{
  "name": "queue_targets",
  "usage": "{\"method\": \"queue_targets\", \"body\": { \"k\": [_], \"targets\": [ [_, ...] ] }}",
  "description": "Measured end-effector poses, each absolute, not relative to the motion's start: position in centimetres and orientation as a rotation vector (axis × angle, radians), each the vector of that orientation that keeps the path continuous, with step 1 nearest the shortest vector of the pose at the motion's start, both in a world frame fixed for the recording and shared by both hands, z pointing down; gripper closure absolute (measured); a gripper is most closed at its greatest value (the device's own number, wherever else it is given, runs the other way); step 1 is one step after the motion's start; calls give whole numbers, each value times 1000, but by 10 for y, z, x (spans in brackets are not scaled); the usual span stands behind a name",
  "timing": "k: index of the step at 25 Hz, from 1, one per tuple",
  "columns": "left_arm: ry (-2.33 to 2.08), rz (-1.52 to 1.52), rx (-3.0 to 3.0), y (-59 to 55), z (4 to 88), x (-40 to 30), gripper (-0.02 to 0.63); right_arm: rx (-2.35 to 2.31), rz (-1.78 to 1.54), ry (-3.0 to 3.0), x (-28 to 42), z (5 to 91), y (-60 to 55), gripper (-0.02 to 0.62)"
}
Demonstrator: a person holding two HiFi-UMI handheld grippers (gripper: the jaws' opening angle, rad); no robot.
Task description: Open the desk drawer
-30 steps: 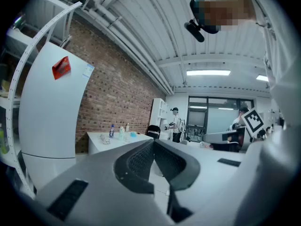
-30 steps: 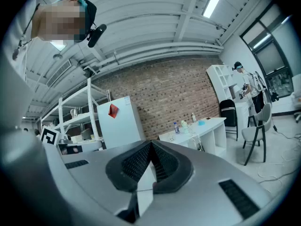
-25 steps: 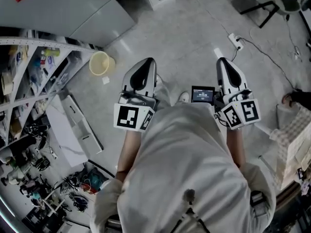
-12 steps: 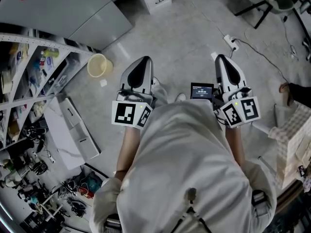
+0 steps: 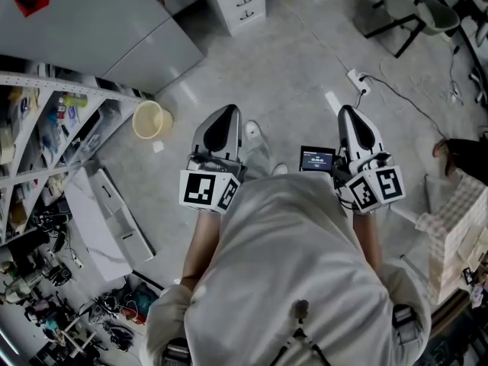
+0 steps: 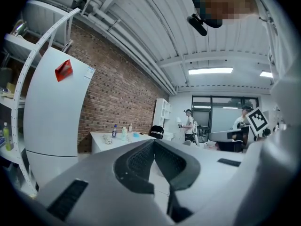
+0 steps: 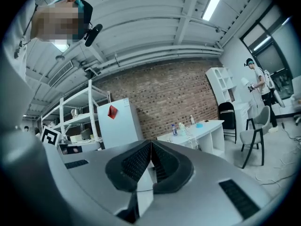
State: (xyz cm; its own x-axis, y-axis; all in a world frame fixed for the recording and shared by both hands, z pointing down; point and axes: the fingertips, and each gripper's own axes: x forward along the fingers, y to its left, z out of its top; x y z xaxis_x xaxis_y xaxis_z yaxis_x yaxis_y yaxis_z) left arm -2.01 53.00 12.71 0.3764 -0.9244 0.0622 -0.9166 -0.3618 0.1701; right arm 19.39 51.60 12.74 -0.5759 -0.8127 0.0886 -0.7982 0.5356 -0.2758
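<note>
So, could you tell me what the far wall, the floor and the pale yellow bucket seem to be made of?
The far wall looks like bare red-brown brick, matt, with mortar lines showing. The floor seems to be polished concrete: grey, mottled, faintly glossy. The bucket is probably plastic, smooth and evenly pale yellow, though the look leaves that open.

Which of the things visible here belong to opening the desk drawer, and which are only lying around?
For the job:
- white drawer unit, probably the target
- left tool, shut and empty
- right tool, shut and empty

Just lying about:
- yellow bucket
- power strip
- chair
- cluttered shelves
</note>
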Motion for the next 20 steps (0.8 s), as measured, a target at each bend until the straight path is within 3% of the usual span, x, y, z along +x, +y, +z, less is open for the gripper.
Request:
{"method": "queue_targets", "body": {
  "k": [20],
  "targets": [
    [-1610,-174,2529,352,106,-113,598,-1520,-427,2584,111,88,333,569]
  ]
}}
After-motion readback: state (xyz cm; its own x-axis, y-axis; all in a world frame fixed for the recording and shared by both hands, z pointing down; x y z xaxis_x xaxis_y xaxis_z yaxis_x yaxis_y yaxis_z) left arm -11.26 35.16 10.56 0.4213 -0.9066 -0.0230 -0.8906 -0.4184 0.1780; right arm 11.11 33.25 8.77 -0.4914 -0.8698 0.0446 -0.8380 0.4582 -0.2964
